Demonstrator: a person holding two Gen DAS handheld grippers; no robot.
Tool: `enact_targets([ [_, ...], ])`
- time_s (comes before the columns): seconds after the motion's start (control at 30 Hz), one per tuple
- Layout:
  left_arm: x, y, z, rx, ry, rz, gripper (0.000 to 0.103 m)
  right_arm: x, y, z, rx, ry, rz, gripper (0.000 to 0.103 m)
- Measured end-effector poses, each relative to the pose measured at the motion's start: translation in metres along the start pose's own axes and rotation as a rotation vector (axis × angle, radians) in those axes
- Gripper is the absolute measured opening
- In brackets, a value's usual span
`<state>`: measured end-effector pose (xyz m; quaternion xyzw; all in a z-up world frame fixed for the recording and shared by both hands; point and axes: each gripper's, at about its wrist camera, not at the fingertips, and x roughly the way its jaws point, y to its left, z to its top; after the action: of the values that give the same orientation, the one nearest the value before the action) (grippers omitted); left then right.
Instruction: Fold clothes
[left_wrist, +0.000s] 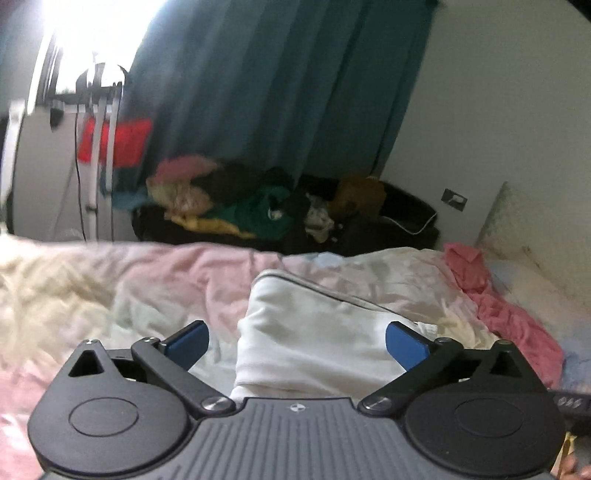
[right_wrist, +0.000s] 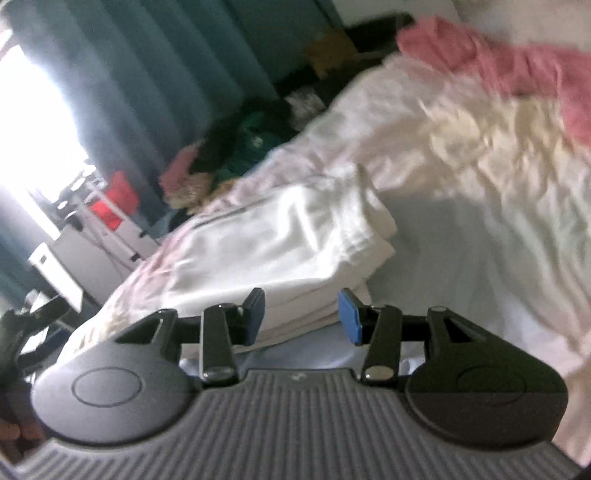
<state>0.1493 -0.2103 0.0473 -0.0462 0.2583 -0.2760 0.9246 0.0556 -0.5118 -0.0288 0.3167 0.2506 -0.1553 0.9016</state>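
A folded white garment (left_wrist: 314, 332) lies on the bed (left_wrist: 155, 280), beside a pink cloth (left_wrist: 491, 295). The left tool (left_wrist: 297, 343) hovers over it, blue pads spread wide. The right tool (right_wrist: 302, 317) gapes at its stacked edge, seemingly not touching, though blur obscures this.

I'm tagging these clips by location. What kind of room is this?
Most likely a bedroom: a bed with rumpled pink bedding, a pillow against the wall, teal curtains and a heap of clothes beyond the bed.
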Motion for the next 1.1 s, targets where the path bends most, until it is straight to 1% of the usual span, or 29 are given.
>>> enact_targets([
  [0.1,-0.040,-0.022,0.000,0.051,-0.023,0.008,0.103,-0.036,0.020,0.001,-0.072,-0.029,0.024,0.049],
  [0.17,-0.068,-0.037,-0.002,0.092,-0.045,0.012,0.103,-0.064,0.036,-0.002,-0.127,-0.048,0.045,0.064],
  [0.2,-0.079,-0.042,-0.003,0.109,-0.059,0.017,0.103,-0.079,0.044,-0.003,-0.155,-0.066,0.059,0.081],
  [0.23,-0.092,-0.048,-0.005,0.123,-0.073,0.024,0.103,-0.093,0.051,-0.006,-0.184,-0.098,0.071,0.094],
  [0.3,-0.115,-0.057,-0.009,0.128,-0.091,0.021,0.103,-0.120,0.064,-0.013,-0.246,-0.169,0.081,0.103],
  [0.37,-0.134,-0.060,-0.015,0.117,-0.098,0.016,0.103,-0.142,0.075,-0.023,-0.295,-0.211,0.097,0.103],
  [0.47,-0.163,-0.064,-0.025,0.120,-0.107,0.006,0.103,-0.165,0.085,-0.038,-0.324,-0.245,0.125,0.103],
  [0.53,-0.185,-0.066,-0.034,0.130,-0.126,0.002,0.103,-0.174,0.088,-0.050,-0.326,-0.261,0.132,0.103],
  [0.6,-0.204,-0.065,-0.044,0.129,-0.146,0.000,0.103,-0.176,0.087,-0.062,-0.320,-0.272,0.129,0.103],
  [0.7,-0.223,-0.060,-0.061,0.133,-0.167,0.004,0.103,-0.171,0.087,-0.081,-0.325,-0.289,0.109,0.103],
  [0.77,-0.233,-0.054,-0.071,0.120,-0.195,0.002,0.103,-0.165,0.085,-0.092,-0.325,-0.296,0.099,0.103],
  [0.9,-0.233,-0.050,-0.080,0.150,-0.211,0.039,0.103,-0.150,0.081,-0.111,-0.310,-0.334,0.099,0.103],
  [0.97,-0.233,-0.049,-0.084,0.165,-0.219,0.059,0.103,-0.140,0.084,-0.114,-0.324,-0.328,0.075,0.103],
  [1.0,-0.232,-0.048,-0.086,0.173,-0.223,0.068,0.103,-0.136,0.085,-0.115,-0.329,-0.322,0.075,0.103],
  [1.1,-0.228,-0.042,-0.090,0.175,-0.226,0.085,0.103,-0.131,0.087,-0.117,-0.341,-0.305,0.166,0.103],
])
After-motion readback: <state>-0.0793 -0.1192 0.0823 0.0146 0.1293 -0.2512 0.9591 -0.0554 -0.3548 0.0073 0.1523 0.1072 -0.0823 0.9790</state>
